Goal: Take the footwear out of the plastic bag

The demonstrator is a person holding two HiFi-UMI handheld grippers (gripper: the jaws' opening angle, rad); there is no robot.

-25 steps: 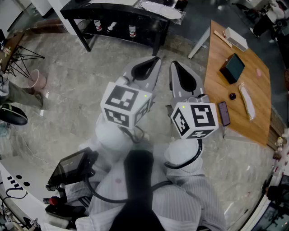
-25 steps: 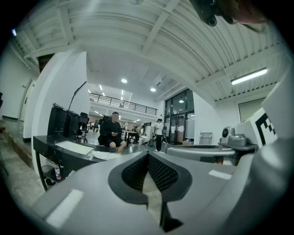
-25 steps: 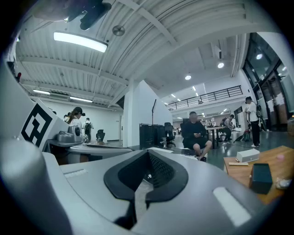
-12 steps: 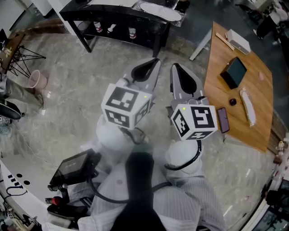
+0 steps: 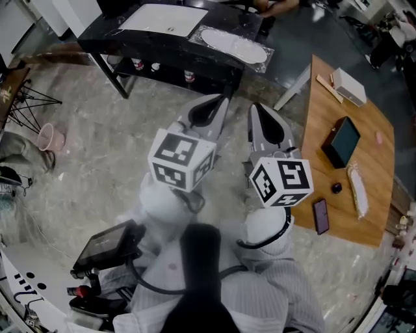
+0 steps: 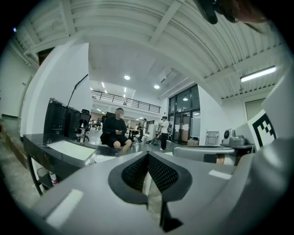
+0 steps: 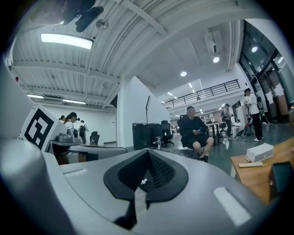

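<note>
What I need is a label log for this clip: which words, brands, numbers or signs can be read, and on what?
No legible words or numbers in any view.
Left white marker cube, right white marker cube: black square patterns, not letters.
Small bottles under the black table: labels too small.
White sheet on that table: tiny mark, unreadable.
White curved panel, bottom left: black marks, too blurred.

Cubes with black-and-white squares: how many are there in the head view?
2. One cube rides on the left gripper; the other cube rides on the right gripper, nearer the wooden table. None seem hidden.
</note>
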